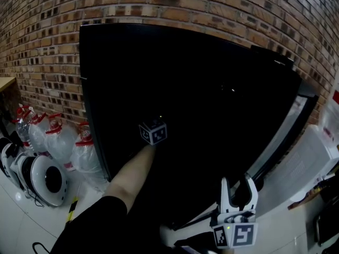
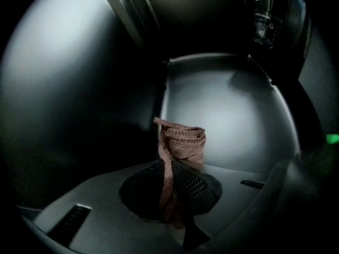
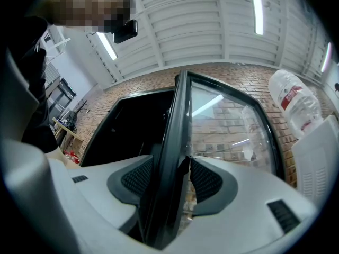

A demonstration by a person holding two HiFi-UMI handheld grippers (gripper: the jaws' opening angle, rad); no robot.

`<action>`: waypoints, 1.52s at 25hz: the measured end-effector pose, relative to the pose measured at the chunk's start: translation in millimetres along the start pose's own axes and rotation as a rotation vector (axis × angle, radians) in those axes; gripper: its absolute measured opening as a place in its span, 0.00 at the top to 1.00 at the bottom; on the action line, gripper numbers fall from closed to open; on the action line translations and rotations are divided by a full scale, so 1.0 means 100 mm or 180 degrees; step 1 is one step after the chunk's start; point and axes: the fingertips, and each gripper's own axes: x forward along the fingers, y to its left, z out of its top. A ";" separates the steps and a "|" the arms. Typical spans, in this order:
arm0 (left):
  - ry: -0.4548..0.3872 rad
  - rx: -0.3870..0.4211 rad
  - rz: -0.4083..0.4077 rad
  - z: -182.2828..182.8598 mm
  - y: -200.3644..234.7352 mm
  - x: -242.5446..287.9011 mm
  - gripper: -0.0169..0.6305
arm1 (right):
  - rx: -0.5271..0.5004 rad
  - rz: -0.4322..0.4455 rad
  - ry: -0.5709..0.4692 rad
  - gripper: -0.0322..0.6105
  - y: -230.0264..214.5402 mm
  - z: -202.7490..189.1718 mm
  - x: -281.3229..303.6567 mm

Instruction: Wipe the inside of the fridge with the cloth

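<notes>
From the head view we look down on a black fridge [image 1: 201, 89] set against a brick wall [image 1: 159, 4]. Its inside is too dark to read. A forearm [image 1: 130, 173] extends into the opening. Of the left gripper [image 1: 153, 132] we see only the marker cube, well inside and nearer the fridge's left wall. The door [image 1: 286, 131], glass-paned, stands swung out at the fridge's right side. The right gripper [image 1: 239, 190] sits at the door's lower edge with one jaw on each side of it. Clear water jugs [image 1: 61, 139] with red tops stand on the floor just beside the fridge's left wall.

In the left gripper view we find the jaws closed tight on the brown cloth [image 2: 181, 144]. It bunches above the pads and trails down between them, inside the fridge. Dark walls surround it and a paler surface lies ahead; whether the cloth touches that surface we cannot tell.

In the right gripper view the door's dark frame [image 3: 175, 157] runs up between the wide-set jaws, which clamp it. The glass lies to its right and the fridge's dark opening to its left.
</notes>
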 end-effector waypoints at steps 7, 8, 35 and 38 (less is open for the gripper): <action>-0.0023 -0.0514 -0.0586 -0.13 -0.15 -0.12 0.91 | 0.0038 -0.0044 -0.0077 0.63 -0.03 0.02 0.02; 0.0025 -0.0588 -0.0723 -0.18 -0.24 -0.19 0.91 | 0.0043 -0.0059 -0.0084 0.63 -0.04 0.02 0.02; 0.1423 -0.0587 -0.2068 -1.19 -2.13 -0.79 0.91 | -0.0090 -0.0133 0.0020 0.63 -0.05 0.00 0.04; 0.1612 -0.0489 -0.2184 -1.28 -2.16 -0.82 0.91 | -0.0049 -0.0146 0.0031 0.63 -0.04 0.00 0.03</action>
